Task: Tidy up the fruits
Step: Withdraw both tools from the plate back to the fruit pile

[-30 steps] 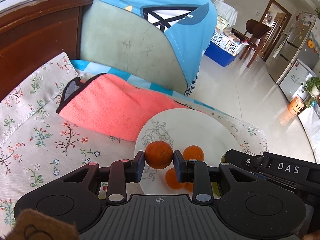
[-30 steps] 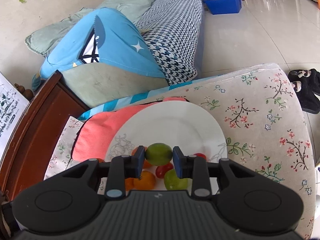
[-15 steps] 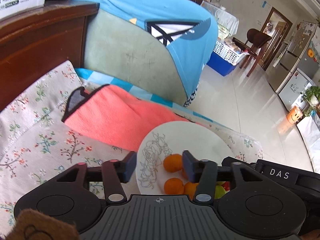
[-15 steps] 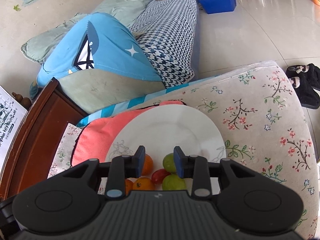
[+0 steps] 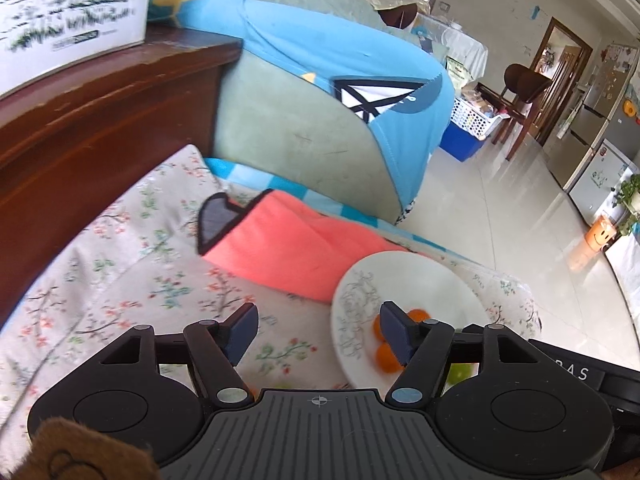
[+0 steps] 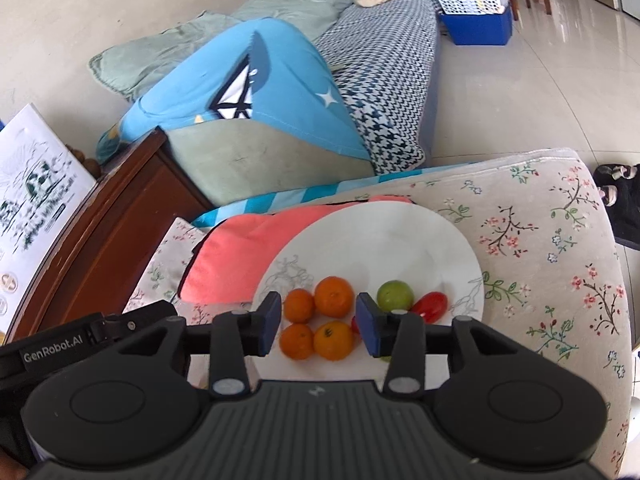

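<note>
Right wrist view showed the floral cushion [image 6: 560,248] as the broadest surface, with the coral towel [image 6: 240,252] on it and the white plate [image 6: 380,240] overlapping the towel's near edge. All the fruit lay on the near half of the plate. The right gripper [image 6: 316,322] hovered over that cluster with its jaws spread apart and nothing between them. The left gripper [image 5: 318,334] was likewise spread wide and empty, hanging over the cushion at the plate's left rim.

The step in hand looked like a release and pull-back. To do it well, each tool would best lift straight up before swinging aside, since the fruit was round and would roll at a nudge. The plate rested on soft, uneven fabric, so pressing on its rim could tip it. Any further fruit would best go onto the bare far half, keeping like with like.

Counted in the right wrist view: one plate; four oranges [image 6: 334,296], packed two by two and touching; one green fruit [image 6: 395,295] to their right; one red tomato [image 6: 430,307] just beside it. A sliver of red showed behind the right finger, and a bit of green below it; I could not tell whether these were further fruits. The left wrist view showed only three oranges [image 5: 386,356], partly hidden.
</note>
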`<action>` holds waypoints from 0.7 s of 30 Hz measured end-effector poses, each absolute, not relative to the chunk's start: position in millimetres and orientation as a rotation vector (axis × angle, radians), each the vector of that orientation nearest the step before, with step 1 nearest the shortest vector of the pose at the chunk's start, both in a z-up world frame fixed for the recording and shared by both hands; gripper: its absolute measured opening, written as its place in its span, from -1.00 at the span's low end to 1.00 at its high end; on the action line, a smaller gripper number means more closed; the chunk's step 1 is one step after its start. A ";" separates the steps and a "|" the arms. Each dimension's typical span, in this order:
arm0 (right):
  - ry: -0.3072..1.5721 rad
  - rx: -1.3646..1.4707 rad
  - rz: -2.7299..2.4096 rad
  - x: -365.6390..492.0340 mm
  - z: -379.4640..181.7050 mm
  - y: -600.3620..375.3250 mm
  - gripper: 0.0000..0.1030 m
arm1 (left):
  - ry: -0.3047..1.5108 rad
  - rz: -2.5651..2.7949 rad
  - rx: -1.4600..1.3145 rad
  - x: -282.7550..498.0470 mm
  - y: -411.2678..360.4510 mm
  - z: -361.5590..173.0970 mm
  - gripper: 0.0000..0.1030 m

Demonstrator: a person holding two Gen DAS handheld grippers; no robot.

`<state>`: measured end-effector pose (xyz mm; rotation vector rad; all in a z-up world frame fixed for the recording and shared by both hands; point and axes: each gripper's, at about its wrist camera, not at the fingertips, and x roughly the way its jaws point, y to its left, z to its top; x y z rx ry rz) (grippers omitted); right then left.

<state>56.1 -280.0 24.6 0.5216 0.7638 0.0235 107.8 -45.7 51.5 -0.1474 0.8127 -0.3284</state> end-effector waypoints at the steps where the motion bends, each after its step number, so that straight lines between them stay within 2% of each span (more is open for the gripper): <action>1: 0.770 0.521 0.029 53.9 24.2 -277.6 -0.17 | 0.812 -0.325 -0.140 105.9 -42.0 51.6 0.30; 21: 0.881 0.401 0.180 22.2 4.2 -223.4 -0.17 | 0.868 -0.328 -0.020 60.7 -4.1 27.2 0.30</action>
